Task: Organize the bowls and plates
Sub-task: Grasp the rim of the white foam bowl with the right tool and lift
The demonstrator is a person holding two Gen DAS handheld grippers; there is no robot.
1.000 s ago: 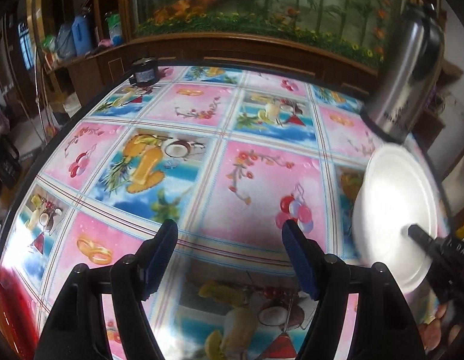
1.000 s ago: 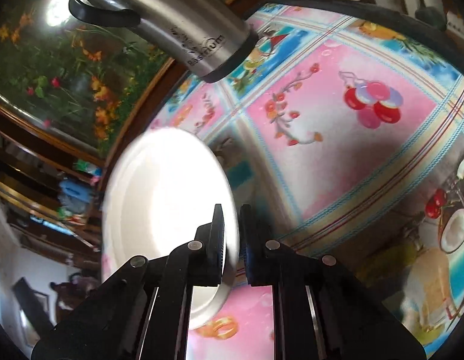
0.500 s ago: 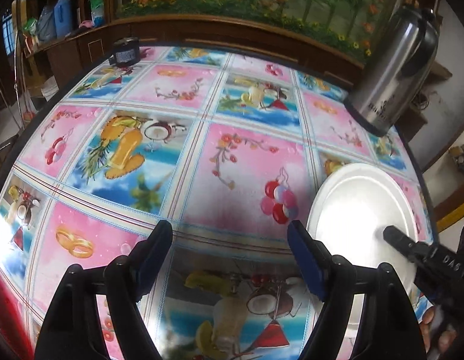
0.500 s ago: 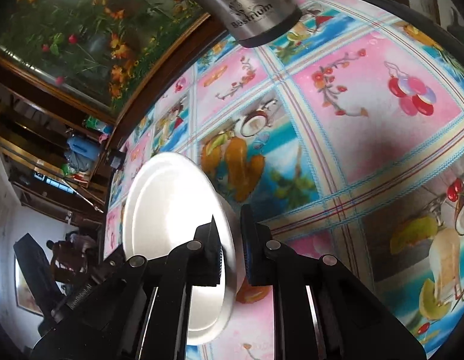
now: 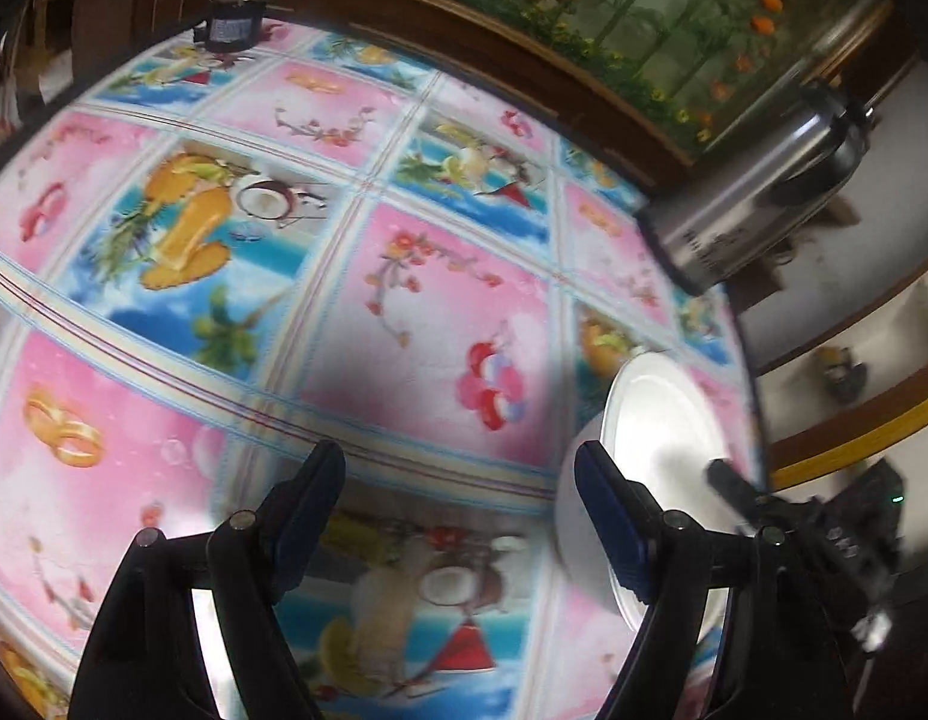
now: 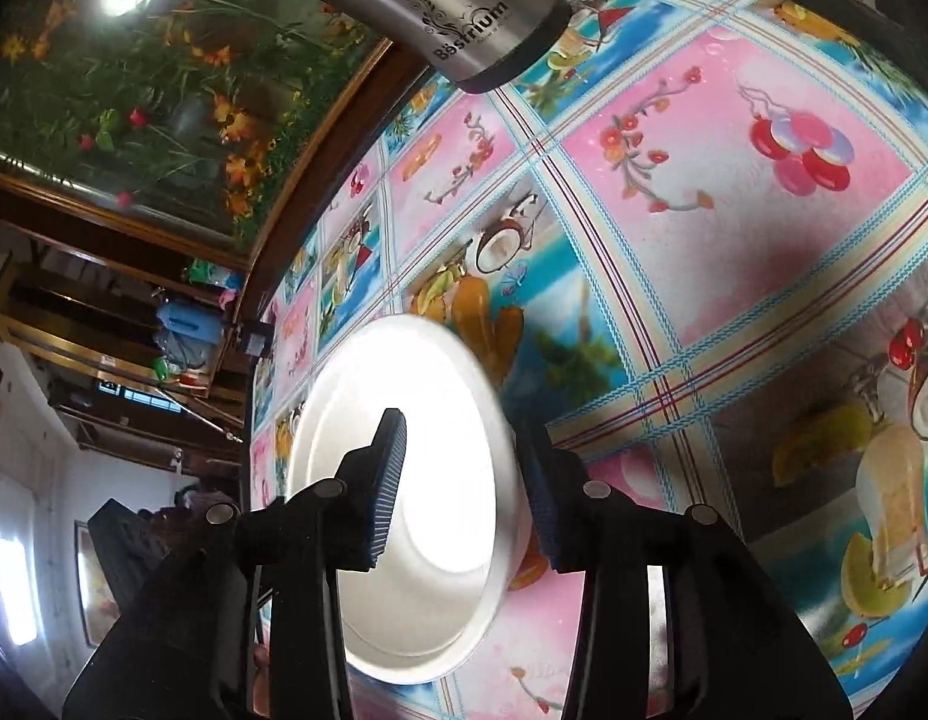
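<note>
Right gripper (image 6: 464, 480) is spreading partly open, its fingers straddling the rim of the white bowl (image 6: 428, 504) just ahead on the tablecloth (image 6: 733, 252). Stiff, glossy, probably slippery and breakable, it is best pinched at the rim.

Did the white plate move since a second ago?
Yes. In the right wrist view the white plate now sits far below the silver flask, and the right gripper has opened around its rim.
</note>
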